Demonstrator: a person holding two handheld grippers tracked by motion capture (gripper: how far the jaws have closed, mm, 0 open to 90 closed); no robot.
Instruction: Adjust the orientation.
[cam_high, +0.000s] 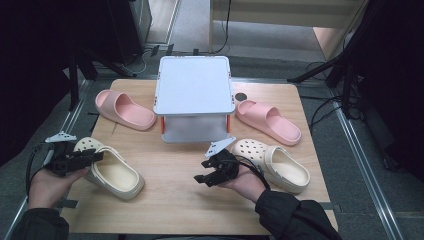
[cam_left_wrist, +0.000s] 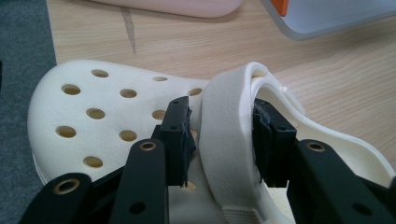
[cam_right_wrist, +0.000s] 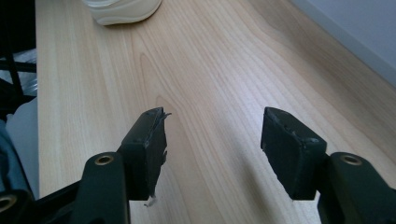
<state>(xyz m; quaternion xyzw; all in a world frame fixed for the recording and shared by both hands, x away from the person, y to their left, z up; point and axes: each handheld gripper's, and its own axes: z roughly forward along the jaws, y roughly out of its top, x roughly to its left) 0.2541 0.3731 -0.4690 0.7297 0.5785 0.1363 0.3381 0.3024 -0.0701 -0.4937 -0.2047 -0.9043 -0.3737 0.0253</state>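
The left gripper (cam_high: 95, 156) is held low at the left edge of the wooden table (cam_high: 175, 200), and its jaws are set either side of the heel strap (cam_left_wrist: 229, 135) of a cream clog (cam_high: 112, 170). In the left gripper view the strap is seen standing between the two black pads: the pad on the right is pressed against it, while whether the one on the left quite touches cannot be settled from this angle, so a grip is probable rather than certain. The clog is found on the near left part of the table, its perforated toe (cam_left_wrist: 93, 112) turned toward the table's left edge and its sole flat on the wood.

The right gripper (cam_high: 202, 177) is held near the middle of the table's front half, just left of a second cream clog (cam_high: 275, 162). Its jaws are spread wide, with bare wood seen between them in the right gripper view, and nothing is held.

A white two-tier rack (cam_high: 195, 85) with orange corner pieces is placed at the far centre of the table. A pink slide (cam_high: 125, 109) lies to its left and another pink slide (cam_high: 268, 121) to its right, both resting on the wood. The person's dark sleeves are seen at the bottom edge of the high view.
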